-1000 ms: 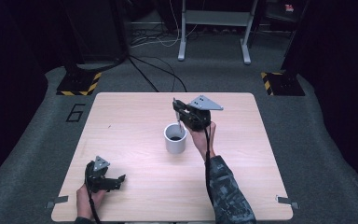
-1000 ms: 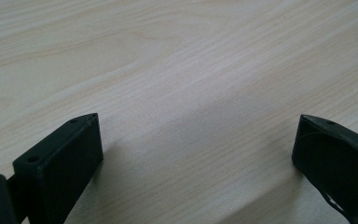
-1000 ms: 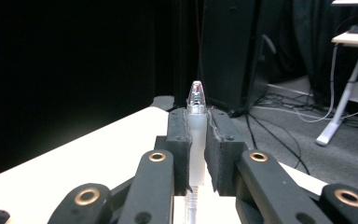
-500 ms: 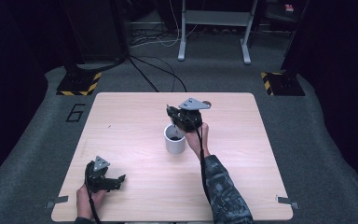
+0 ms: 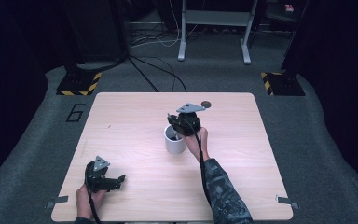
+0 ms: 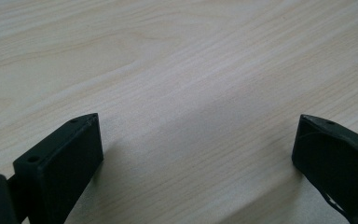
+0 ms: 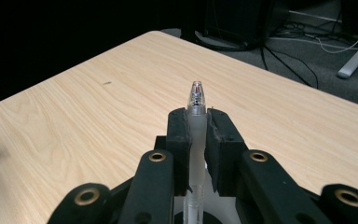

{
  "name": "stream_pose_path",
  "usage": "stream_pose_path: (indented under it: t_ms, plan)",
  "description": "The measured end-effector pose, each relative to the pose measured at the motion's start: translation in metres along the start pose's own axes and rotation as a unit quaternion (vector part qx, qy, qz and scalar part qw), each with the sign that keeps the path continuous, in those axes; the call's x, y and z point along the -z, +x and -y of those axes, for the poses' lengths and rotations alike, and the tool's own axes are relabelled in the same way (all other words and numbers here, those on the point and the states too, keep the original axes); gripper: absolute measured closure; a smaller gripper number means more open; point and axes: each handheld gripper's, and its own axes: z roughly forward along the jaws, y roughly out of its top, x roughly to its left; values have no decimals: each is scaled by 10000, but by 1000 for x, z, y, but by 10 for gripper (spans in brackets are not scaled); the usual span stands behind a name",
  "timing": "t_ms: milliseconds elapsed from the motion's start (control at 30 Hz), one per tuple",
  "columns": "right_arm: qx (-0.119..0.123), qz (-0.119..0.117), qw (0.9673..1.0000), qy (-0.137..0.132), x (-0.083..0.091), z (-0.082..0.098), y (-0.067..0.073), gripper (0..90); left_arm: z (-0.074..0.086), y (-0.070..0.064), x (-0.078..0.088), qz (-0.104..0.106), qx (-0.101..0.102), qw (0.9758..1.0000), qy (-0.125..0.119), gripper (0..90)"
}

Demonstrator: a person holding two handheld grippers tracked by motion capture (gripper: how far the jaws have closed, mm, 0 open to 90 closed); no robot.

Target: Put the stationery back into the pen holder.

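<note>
My right gripper (image 5: 179, 127) hangs just over the white cup (image 5: 174, 143) near the middle of the wooden table (image 5: 242, 140). In the right gripper view its jaws (image 7: 197, 119) are shut on a clear, frosted pen (image 7: 196, 126), which stands upright between the pads with its tip above them. The pen's lower end points down at the cup's mouth. My left gripper (image 5: 115, 180) lies on the table at the front left. Its jaws (image 6: 198, 140) are wide open with only bare wood between them.
A small dark round object (image 5: 206, 104) sits at the table's far edge behind the right gripper. Beyond the table are grey carpet, floor cables (image 5: 154, 74) and a white desk frame (image 5: 214, 32). A hand and camouflage sleeve (image 5: 219, 186) reach in from the bottom.
The right gripper has come down and a little left with the pen, from behind the cup to just over its mouth. The left gripper has stayed put.
</note>
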Motion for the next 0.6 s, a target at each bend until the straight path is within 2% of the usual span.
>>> stream_pose_path:
  t_ms: [300,600]
  plan:
    - [-167,22,9995,252,-5,7,-2,801,0,0,0,0,1,10000,-1,17]
    - [-154,54,9990,427,-9,10,0,792,0,0,0,-2,1,10000,-4,17]
